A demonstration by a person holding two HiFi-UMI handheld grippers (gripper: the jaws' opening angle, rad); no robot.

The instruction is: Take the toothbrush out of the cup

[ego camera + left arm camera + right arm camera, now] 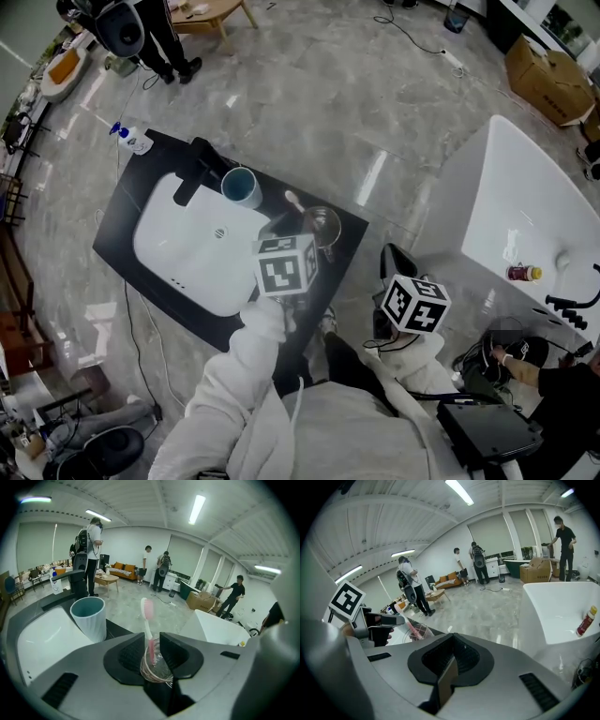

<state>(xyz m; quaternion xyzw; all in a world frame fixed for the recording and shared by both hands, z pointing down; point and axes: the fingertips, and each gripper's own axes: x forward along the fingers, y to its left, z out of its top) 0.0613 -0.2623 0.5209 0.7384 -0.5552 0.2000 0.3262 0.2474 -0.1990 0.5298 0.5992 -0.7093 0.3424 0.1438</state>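
1. Pink toothbrush [146, 610] stands in our clear cup [159, 670], beside the sink [33, 644].
2. Our left gripper's [153, 637] jaws stand apart around the handle, not gripping; the right gripper's [453, 639] are closed, empty.
3. Blue cup [89, 619] stands nearby.

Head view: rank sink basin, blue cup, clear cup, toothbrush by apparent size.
1. sink basin
2. blue cup and clear cup: look alike, not ranked
3. toothbrush, only partly visible
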